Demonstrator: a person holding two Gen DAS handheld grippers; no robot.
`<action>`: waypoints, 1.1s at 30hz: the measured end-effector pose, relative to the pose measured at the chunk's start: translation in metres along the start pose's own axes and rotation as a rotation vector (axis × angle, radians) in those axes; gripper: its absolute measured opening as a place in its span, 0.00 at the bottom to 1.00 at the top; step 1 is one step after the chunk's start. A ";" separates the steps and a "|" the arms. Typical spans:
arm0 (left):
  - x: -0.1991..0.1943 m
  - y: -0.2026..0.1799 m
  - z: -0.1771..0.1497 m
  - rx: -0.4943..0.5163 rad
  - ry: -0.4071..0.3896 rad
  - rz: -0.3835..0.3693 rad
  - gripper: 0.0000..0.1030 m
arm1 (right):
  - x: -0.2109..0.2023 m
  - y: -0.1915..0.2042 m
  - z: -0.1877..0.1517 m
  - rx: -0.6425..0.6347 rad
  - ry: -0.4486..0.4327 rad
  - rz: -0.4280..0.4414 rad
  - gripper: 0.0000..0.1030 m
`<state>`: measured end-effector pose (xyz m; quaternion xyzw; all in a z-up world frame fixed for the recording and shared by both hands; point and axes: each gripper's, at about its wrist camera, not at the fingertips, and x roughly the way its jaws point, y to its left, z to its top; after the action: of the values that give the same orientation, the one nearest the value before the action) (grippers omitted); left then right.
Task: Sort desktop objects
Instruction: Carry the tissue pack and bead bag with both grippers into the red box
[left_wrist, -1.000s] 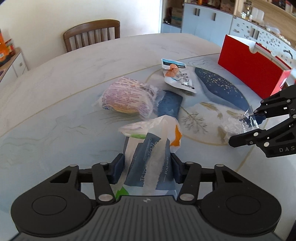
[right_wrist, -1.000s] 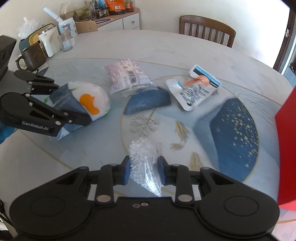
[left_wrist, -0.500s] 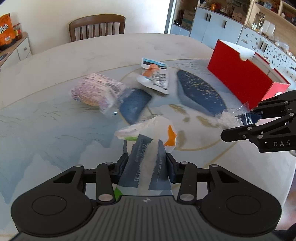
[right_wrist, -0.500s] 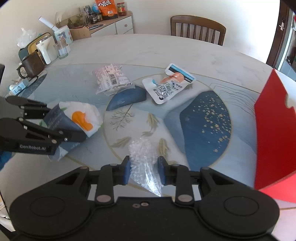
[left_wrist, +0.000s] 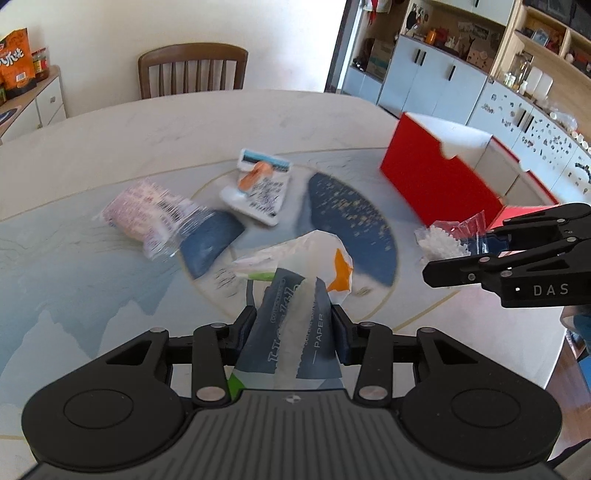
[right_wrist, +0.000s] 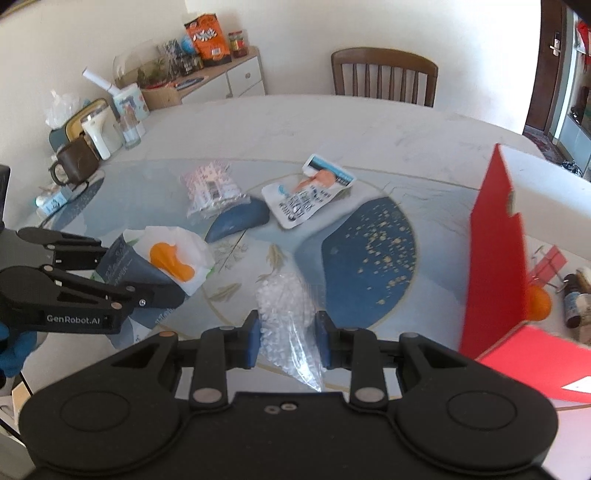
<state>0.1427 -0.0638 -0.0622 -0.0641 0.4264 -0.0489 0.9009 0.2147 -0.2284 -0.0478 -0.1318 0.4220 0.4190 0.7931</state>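
Your left gripper (left_wrist: 295, 326) is pinching a tissue pack (left_wrist: 295, 295) in dark blue and white wrapping with an orange patch, its blue pads pressing on both sides of the pack and holding it clear of the desk (left_wrist: 92, 295). Your right gripper (right_wrist: 287, 338) is pinching a clear bag of white pellets (right_wrist: 286, 314) between its pads in the same way, the bag's loose end hanging below the fingers. In the left wrist view that gripper is showing at the right edge with the pellet bag sticking out toward the red box (left_wrist: 436, 181).

The red box is standing open on the right side of the desk, its tall red wall facing you and a white inner wall behind it. In the right wrist view the near red wall (right_wrist: 495, 251) is rising between your right gripper and the small bottles (right_wrist: 576, 299) and an orange ball (right_wrist: 539, 302) lying beyond it.

Lying on the desk in the middle are a pink-printed plastic packet (left_wrist: 147, 210) and, just beside it, a white pouch with an orange spout (left_wrist: 258, 188). Both are well apart from the two grippers. A wooden chair (left_wrist: 192, 70) is standing at the far edge of the desk. At the far left corner in the right wrist view a dark mug (right_wrist: 74, 162), a white jug (right_wrist: 99, 133) and a glass (right_wrist: 131, 129) are crowding together near a sideboard (right_wrist: 229, 77) carrying snack bags and jars.
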 end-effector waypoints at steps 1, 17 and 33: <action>-0.001 -0.005 0.002 0.001 -0.004 -0.002 0.40 | -0.004 -0.003 0.000 0.002 -0.006 0.001 0.29; -0.008 -0.079 0.041 0.053 -0.071 -0.049 0.40 | -0.066 -0.063 0.000 0.056 -0.099 -0.031 0.29; 0.026 -0.165 0.088 0.217 -0.071 -0.152 0.40 | -0.107 -0.141 -0.012 0.148 -0.163 -0.159 0.29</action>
<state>0.2219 -0.2243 -0.0001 -0.0001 0.3805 -0.1607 0.9107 0.2856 -0.3807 0.0076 -0.0715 0.3743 0.3320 0.8629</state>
